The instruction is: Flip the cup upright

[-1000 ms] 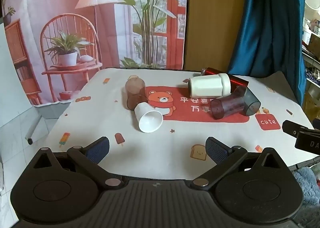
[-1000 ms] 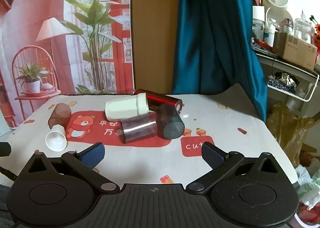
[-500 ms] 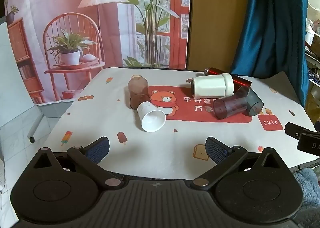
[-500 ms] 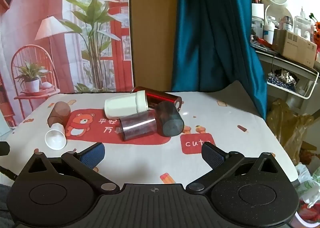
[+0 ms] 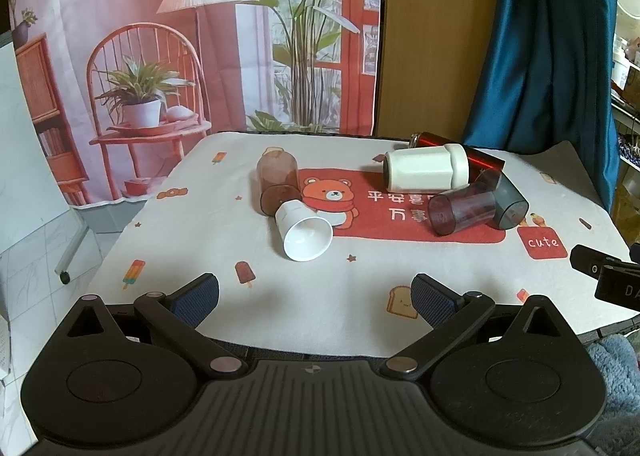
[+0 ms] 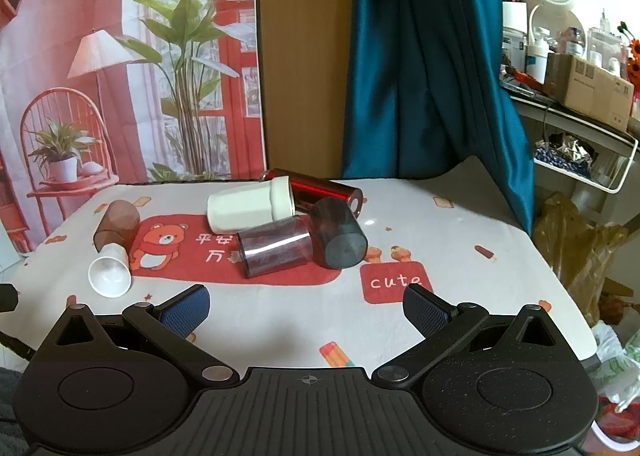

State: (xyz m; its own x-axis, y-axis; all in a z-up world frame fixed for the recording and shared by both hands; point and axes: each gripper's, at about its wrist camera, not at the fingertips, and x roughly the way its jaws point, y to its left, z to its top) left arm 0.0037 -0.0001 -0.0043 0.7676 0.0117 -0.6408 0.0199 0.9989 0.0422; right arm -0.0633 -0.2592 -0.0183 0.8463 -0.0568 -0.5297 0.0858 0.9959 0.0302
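Several cups lie on their sides on the table. A small white cup point(image 5: 306, 230) point(image 6: 110, 271) lies mouth toward me, touching a brown translucent cup point(image 5: 278, 181) point(image 6: 116, 225). To the right lie a cream cup point(image 5: 426, 168) point(image 6: 250, 208), a shiny red cup point(image 5: 482, 160) point(image 6: 326, 190), a purple translucent cup point(image 5: 460, 210) point(image 6: 274, 251) and a dark grey cup point(image 5: 508, 202) point(image 6: 340, 238), bunched together. My left gripper point(image 5: 314, 298) is open and empty near the front edge. My right gripper point(image 6: 306, 306) is open and empty, also near the front edge.
The table wears a white cloth point(image 5: 192, 216) with a red bear print. A printed backdrop point(image 5: 180, 36) and a blue curtain point(image 6: 420, 76) hang behind. A cluttered shelf point(image 6: 580, 104) stands to the right. The right gripper's edge point(image 5: 604, 272) shows in the left wrist view.
Both grippers have drifted slightly, so the cups shift a little in view. No cup has moved. Both grippers stay open.
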